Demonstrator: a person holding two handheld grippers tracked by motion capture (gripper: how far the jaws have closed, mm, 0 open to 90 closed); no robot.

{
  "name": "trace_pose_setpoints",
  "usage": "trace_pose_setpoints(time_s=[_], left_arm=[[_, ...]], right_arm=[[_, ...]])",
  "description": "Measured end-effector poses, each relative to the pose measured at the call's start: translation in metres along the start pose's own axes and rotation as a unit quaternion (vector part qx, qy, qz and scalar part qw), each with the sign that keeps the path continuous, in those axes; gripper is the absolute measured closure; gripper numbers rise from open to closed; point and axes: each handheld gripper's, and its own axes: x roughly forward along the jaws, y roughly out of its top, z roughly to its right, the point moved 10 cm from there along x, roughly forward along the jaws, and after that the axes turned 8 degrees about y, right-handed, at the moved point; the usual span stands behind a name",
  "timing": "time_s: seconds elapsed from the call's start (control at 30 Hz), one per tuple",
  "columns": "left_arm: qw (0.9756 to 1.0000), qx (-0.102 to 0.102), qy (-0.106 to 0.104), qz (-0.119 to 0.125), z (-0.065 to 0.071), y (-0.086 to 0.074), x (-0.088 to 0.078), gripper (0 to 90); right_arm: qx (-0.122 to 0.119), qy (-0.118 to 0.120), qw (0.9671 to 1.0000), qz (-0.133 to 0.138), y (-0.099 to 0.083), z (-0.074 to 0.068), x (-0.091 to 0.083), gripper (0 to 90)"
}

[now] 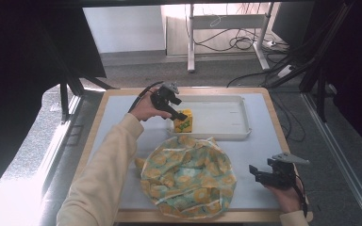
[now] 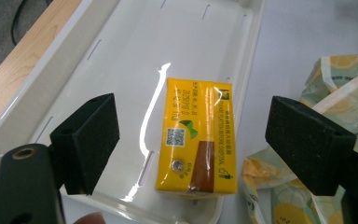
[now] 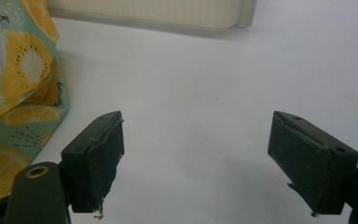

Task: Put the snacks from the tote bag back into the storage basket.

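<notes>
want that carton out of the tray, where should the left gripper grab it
Grip the yellow carton across its two long narrow sides, coming from above. It lies flat at the tray near edge, and the open left gripper already straddles it, so the jaws can likely close on those parallel sides.

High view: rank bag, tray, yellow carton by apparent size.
1. Lemon-print bag, largest, though it lies nearer the camera than the tray.
2. White tray, close behind the bag.
3. Yellow carton, clearly smallest, sitting at the tray's left end.

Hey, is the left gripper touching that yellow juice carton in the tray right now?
Apart. The left gripper view shows the left gripper open, bare white tray visible between each jaw and the yellow carton.
</notes>
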Motion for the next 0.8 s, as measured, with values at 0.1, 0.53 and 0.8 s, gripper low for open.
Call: trace_pose_setpoints(time_s=[0.1, 0.53, 0.8], left_arm=[[1.0, -0.002, 0.001, 0.004, 0.003, -0.001, -0.005, 17.3], [0.9994, -0.021, 0.024, 0.012, 0.013, -0.003, -0.024, 18.3], [0.9983, -0.039, 0.039, 0.019, 0.029, -0.01, -0.041, 21.6]], right_arm=[[0.0, 0.001, 1.0, 0.001, 0.0, 0.0, 0.001, 18.6], [-0.002, 0.006, 1.0, 0.005, 0.005, -0.001, 0.003, 18.6], [-0.006, 0.005, 0.9999, 0.009, 0.007, -0.003, 0.0, 18.6]])
